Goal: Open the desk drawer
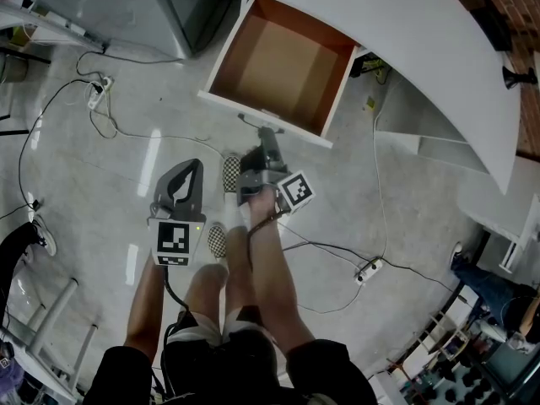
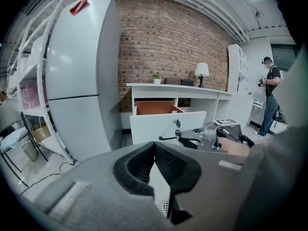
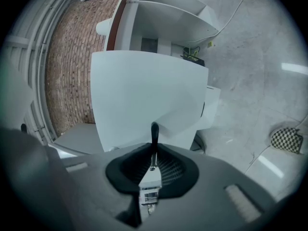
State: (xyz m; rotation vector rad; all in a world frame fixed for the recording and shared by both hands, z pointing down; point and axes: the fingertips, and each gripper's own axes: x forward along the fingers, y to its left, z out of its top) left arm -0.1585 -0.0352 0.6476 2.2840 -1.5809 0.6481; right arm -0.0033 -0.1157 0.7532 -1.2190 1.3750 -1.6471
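Observation:
The desk drawer (image 1: 221,56) stands pulled out from under the white desk (image 1: 405,32), its brown inside bare. My right gripper (image 1: 264,135) reaches to the white drawer front (image 3: 144,90) and is shut on the slim dark handle (image 3: 154,131), which runs between its pads (image 3: 169,170). The left gripper view shows the same grip from the side, with the handle (image 2: 167,138) sticking out from the drawer front (image 2: 159,124). My left gripper (image 1: 192,169) hangs over the floor to the left of the right one, apart from the drawer, shut with nothing in it (image 2: 155,144).
A tall white fridge (image 2: 82,71) stands left of the desk. Cables and power strips (image 1: 369,270) lie on the grey floor around my checkered shoes (image 1: 230,171). A lamp (image 2: 201,71) sits on the desk. A person (image 2: 271,95) stands far right by white shelving.

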